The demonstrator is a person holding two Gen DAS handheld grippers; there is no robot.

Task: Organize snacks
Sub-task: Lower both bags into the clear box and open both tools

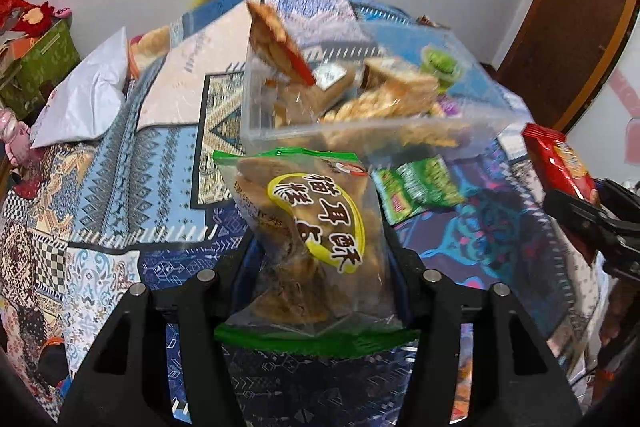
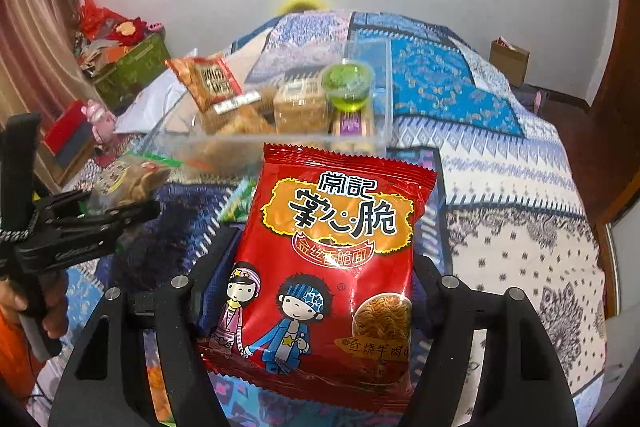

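My left gripper [image 1: 320,259] is shut on a clear, green-edged bag of brown biscuits [image 1: 312,227], held just short of a clear plastic box [image 1: 280,123]. The box holds several snack packs and a green jelly cup [image 1: 440,65]. My right gripper [image 2: 324,251] is shut on a red noodle-snack packet [image 2: 332,259], held in front of the same box [image 2: 384,131]. In the right wrist view the left gripper [image 2: 132,211] shows at the left with its bag [image 2: 128,179]. In the left wrist view the right gripper [image 1: 584,211] shows at the right with the red packet [image 1: 560,163].
A green snack packet [image 1: 416,187] lies on the patterned bed cover [image 1: 120,163] just before the box. A white bag [image 1: 84,95] and a pink sheet [image 1: 200,75] lie to the left. A green storage box [image 2: 128,71] stands by the wall; a brown door [image 1: 568,15] is at right.
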